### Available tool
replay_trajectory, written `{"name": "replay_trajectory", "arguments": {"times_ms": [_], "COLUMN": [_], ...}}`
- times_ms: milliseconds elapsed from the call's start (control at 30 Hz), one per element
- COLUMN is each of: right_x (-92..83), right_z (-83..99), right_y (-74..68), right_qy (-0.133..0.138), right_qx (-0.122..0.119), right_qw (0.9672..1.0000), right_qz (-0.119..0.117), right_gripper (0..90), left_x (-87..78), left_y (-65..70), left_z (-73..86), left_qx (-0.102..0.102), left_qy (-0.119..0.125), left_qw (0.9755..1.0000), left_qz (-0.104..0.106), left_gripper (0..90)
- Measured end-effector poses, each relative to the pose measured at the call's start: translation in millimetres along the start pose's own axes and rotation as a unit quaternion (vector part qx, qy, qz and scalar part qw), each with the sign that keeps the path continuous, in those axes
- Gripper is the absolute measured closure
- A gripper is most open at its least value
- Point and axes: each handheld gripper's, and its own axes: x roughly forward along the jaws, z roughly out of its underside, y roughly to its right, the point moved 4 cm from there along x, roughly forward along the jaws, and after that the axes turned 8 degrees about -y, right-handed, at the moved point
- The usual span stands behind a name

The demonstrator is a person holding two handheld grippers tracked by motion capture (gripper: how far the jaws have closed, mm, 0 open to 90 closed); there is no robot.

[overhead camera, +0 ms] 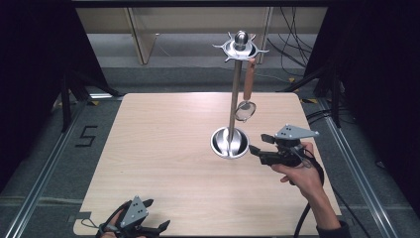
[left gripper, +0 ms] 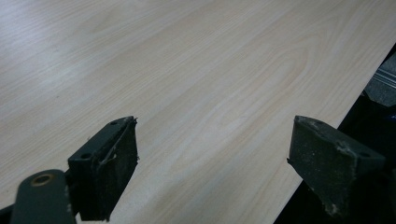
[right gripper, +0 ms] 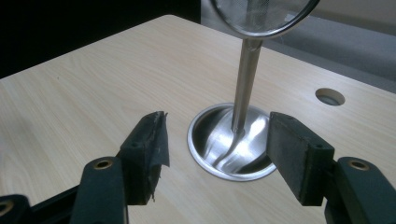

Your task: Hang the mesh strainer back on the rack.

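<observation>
Wood grain runs under my left hand-held gripper (overhead camera: 154,229), which rests at the near edge of the table (overhead camera: 163,163) with its jaws spread wide and nothing between them. My right hand-held gripper (overhead camera: 261,144) sits farther in, near the right edge, pointing at the stand's round steel base (overhead camera: 230,142). Its jaws stand apart, well open, and grip nothing; from its own view the base (right gripper: 233,149) lies just beyond the pads, not touched.

From that base a slim steel pole (overhead camera: 234,99) rises upright to a ring of hooks (overhead camera: 240,47) with a ball on top. A small strainer (overhead camera: 246,110) with a wooden handle hangs from one hook, its mesh bowl dangling beside the pole, clear of the table.

I judge the hanging to be done: the strainer is on its hook and my right hand-held gripper is empty beside the stand. What is left, as far as I can tell, is to draw that hand away; no other utensil lies on the table waiting.

The table is pale wood laminate with rounded corners and a cable hole near its far right corner (right gripper: 329,96). Around it the floor is grey, with metal rails (overhead camera: 44,168), a marked number (overhead camera: 86,136), black curtains at both sides, and loose cables (overhead camera: 292,34) at the back.
</observation>
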Motion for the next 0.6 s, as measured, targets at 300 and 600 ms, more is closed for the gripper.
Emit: {"name": "replay_trajectory", "arguments": {"times_ms": [300,600], "right_x": [8.0,14.5], "right_z": [7.5,15.2], "right_y": [-6.8,-11.7], "right_qy": [-0.01,-0.027], "right_qx": [-0.001,-0.011], "right_qw": [0.9999,0.9995], "right_qz": [-0.007,-0.011], "right_gripper": [37.6,37.3], "left_x": [-0.5,-0.1], "left_y": [-1.7,-1.6], "left_z": [1.3,0.7], "left_qx": [0.0,0.004], "left_qy": [-0.01,-0.006], "left_qw": [0.9999,1.0], "left_qz": [-0.006,-0.005], "left_gripper": [14.9,14.9]}}
